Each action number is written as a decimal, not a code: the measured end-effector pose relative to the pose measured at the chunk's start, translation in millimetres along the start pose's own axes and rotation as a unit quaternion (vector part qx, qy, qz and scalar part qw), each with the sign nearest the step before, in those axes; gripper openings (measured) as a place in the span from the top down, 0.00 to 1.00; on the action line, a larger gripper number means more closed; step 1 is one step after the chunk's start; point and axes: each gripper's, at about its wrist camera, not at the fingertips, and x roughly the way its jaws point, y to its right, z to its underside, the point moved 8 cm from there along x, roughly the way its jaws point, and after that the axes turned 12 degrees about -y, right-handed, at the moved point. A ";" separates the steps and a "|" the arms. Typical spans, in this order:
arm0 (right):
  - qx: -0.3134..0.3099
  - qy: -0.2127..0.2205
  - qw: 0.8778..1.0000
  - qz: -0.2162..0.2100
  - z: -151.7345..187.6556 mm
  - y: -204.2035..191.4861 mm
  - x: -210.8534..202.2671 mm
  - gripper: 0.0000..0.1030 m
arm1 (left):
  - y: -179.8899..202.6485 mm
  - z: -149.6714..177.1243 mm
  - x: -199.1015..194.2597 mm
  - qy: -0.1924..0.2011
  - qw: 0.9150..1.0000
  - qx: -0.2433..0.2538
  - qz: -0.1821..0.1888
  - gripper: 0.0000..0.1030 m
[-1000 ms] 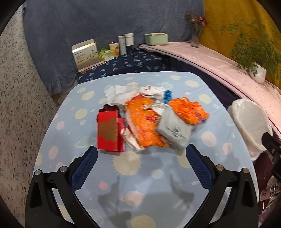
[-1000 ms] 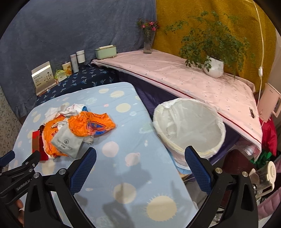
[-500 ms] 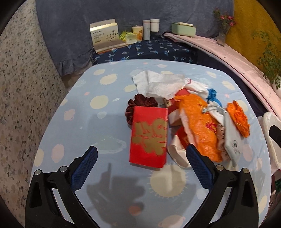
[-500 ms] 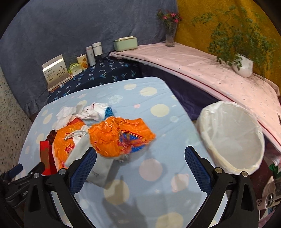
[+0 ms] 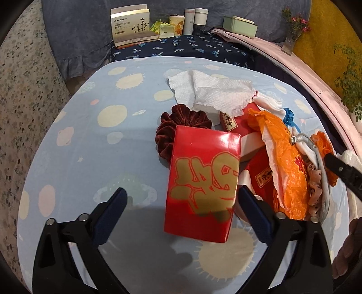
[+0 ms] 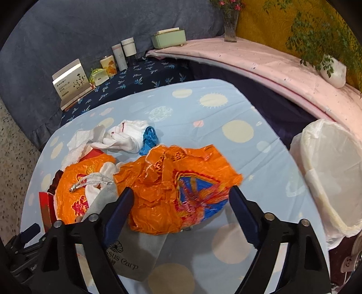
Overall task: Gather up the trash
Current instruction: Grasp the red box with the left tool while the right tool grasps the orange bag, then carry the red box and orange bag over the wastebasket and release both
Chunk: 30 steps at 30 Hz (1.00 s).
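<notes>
A red box with gold characters [image 5: 201, 185] lies on the blue spotted tablecloth [image 5: 90, 135]. It sits between the fingers of my left gripper [image 5: 181, 210], whose jaws are closing. The right finger is close to the box's edge and the left finger stands well apart. A crumpled orange plastic bag [image 6: 176, 192] lies between the fingers of my right gripper [image 6: 181, 210], whose jaws are also closing without squeezing it. Around them are a white paper towel [image 5: 215, 90], a dark red velvet scrunchie [image 5: 174, 129], a second orange bag [image 5: 282, 162] and a grey drawstring pouch [image 6: 133, 253].
A bin with a white liner [image 6: 328, 181] stands off the table's right edge. White cloths [image 6: 126, 135] and a blue ribbon [image 6: 149, 138] lie behind the heap. A dark shelf at the back holds boxes and jars [image 5: 190, 18]. A potted plant [image 6: 334, 70] sits on the pink ledge.
Both grippers have sunk and come closer to the heap, the left over the red box and the right over the orange bag. Both pairs of fingers stand slightly narrower.
</notes>
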 end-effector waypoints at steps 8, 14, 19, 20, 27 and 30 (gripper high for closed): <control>0.000 -0.020 0.999 -0.030 8.6 -8.4 9.0 0.66 | 6.2 5.4 11.0 -0.024 0.999 0.010 0.033 0.51; -0.003 -0.008 0.999 -0.031 8.2 -7.2 -5.6 0.87 | 7.4 7.3 -3.9 -0.005 0.999 0.017 0.027 0.59; -0.007 0.017 0.999 -0.029 3.8 -5.6 -31.1 0.88 | 8.2 7.0 -26.5 0.017 0.999 0.016 0.031 0.62; -0.008 0.022 0.999 -0.029 2.9 -5.4 -36.0 0.88 | 8.5 6.5 -30.5 0.020 0.999 0.016 0.031 0.63; -0.009 0.052 0.998 -0.026 2.8 1.5 -70.6 0.88 | 26.7 4.7 -67.1 0.051 0.997 0.033 0.039 0.64; -0.005 0.057 0.998 -0.027 4.8 6.5 -81.0 0.88 | 40.3 5.3 -81.4 0.062 0.996 0.044 0.045 0.64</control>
